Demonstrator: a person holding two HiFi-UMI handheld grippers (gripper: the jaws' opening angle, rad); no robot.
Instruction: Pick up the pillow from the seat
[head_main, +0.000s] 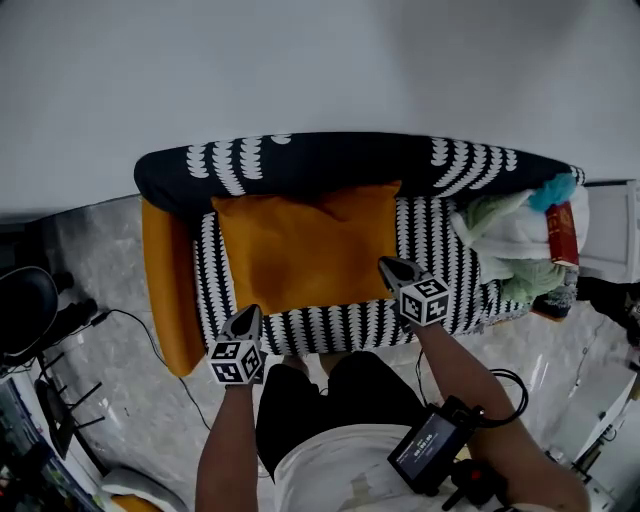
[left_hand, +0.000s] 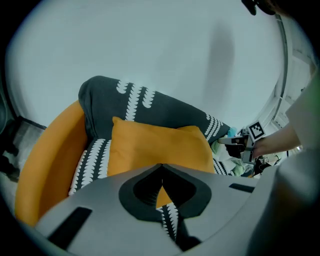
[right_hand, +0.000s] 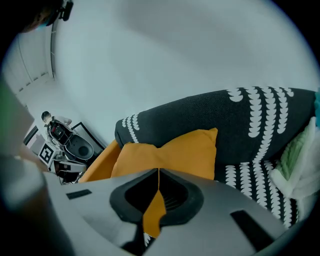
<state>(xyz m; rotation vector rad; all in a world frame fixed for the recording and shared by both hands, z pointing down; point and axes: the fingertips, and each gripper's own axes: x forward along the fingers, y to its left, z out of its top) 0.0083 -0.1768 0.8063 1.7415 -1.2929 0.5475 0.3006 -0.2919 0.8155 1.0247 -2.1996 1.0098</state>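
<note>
The pillow (head_main: 305, 250) lay on the sofa seat (head_main: 425, 235) against the backrest, long axis left to right, ahead of both grippers. The left gripper (head_main: 247, 320) was at its front-left corner and the right gripper (head_main: 388, 267) at its right edge; both jaw pairs were closed and empty

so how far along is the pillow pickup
Done: nothing yet. The orange pillow lies on the patterned seat, its back edge against the backrest.
In hand: the left gripper is at the pillow's front left corner and the right gripper at its front right corner, both with jaws shut on nothing.
Left: open the jaws, grip the pillow, lift it off the seat.
</note>
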